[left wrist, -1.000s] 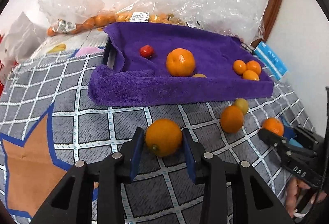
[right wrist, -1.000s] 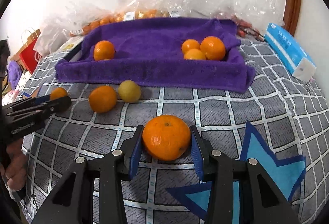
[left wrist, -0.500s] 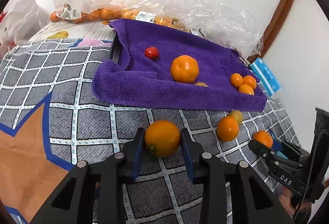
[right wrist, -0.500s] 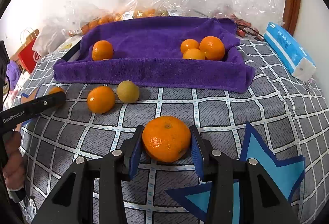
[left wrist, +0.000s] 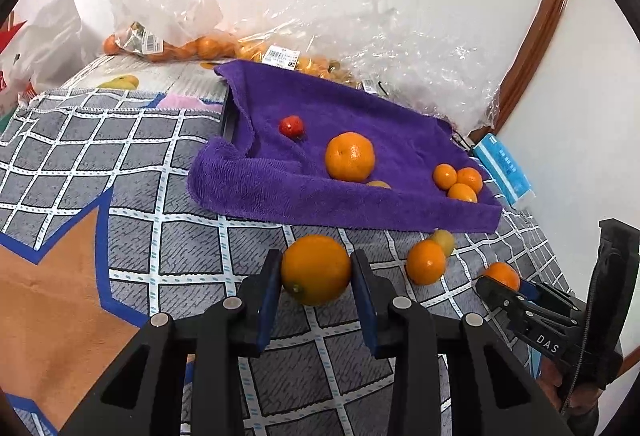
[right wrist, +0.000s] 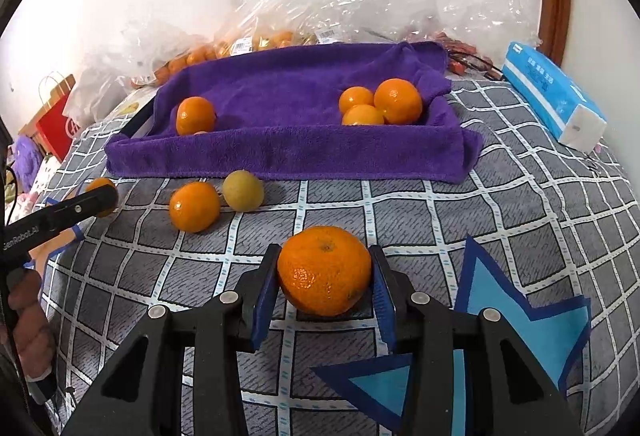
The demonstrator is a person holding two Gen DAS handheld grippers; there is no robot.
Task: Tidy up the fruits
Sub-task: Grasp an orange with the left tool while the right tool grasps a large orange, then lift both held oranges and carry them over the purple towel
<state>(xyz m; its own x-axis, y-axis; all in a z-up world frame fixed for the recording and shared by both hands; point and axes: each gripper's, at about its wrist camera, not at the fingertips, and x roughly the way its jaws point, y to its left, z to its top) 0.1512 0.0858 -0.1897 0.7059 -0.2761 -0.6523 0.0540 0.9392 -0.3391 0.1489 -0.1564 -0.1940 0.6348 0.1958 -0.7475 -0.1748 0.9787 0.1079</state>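
My left gripper (left wrist: pixel 316 270) is shut on a smooth orange (left wrist: pixel 315 269), held above the checked mat in front of the purple towel-lined tray (left wrist: pixel 260 192). My right gripper (right wrist: pixel 324 272) is shut on a dimpled orange (right wrist: pixel 324 270), also above the mat near the tray's front wall (right wrist: pixel 288 156). The tray holds a big orange (left wrist: pixel 350 157), a small red fruit (left wrist: pixel 291 126) and three small oranges (left wrist: pixel 460 182) in its right corner. A loose orange (right wrist: pixel 194 206) and a yellow-green fruit (right wrist: pixel 243 191) lie on the mat before the tray.
Plastic bags of oranges (left wrist: pixel 192 48) and crumpled clear wrap (right wrist: pixel 360 4) lie behind the tray against the wall. A blue tissue pack (right wrist: pixel 552 96) lies at the right. A red paper bag (right wrist: pixel 56 116) stands at the far left. The left gripper's finger shows in the right wrist view (right wrist: pixel 60 214).
My left gripper has risen and tilted with its orange, so the tray now sits further right in its view. My right gripper has barely moved.
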